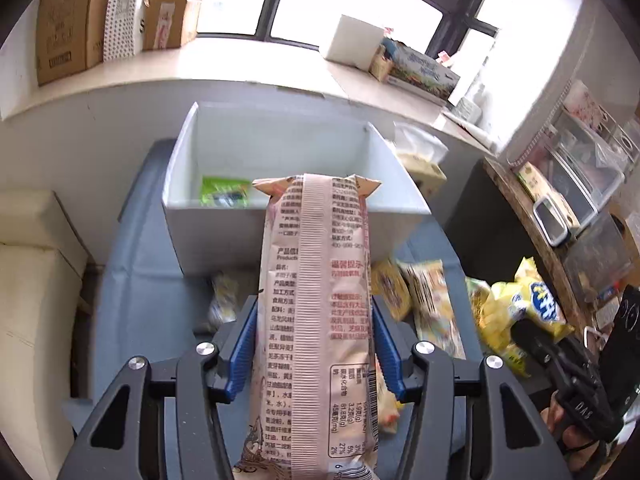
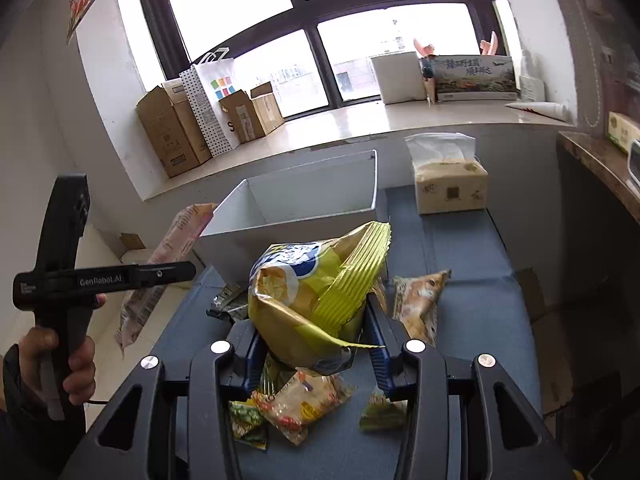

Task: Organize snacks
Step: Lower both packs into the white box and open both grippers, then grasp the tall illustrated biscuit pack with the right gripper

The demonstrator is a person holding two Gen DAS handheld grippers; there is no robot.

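The left claw (image 1: 314,344) pinches a long pink snack packet (image 1: 316,300), its long axis pointing straight ahead at the white bin (image 1: 296,236) just beyond; the right claw (image 2: 316,344) clamps a yellow chip bag (image 2: 316,288), farther back over the surface (image 2: 472,312)

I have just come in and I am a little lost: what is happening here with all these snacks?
A person is sorting snacks into a white box on a blue table. The left hand-held gripper is shut on a long pink snack packet, held just in front of the box. The right hand-held gripper is shut on a yellow chip bag, lifted above the table. One green packet lies in the box already. Several small packets lie loose on the table.
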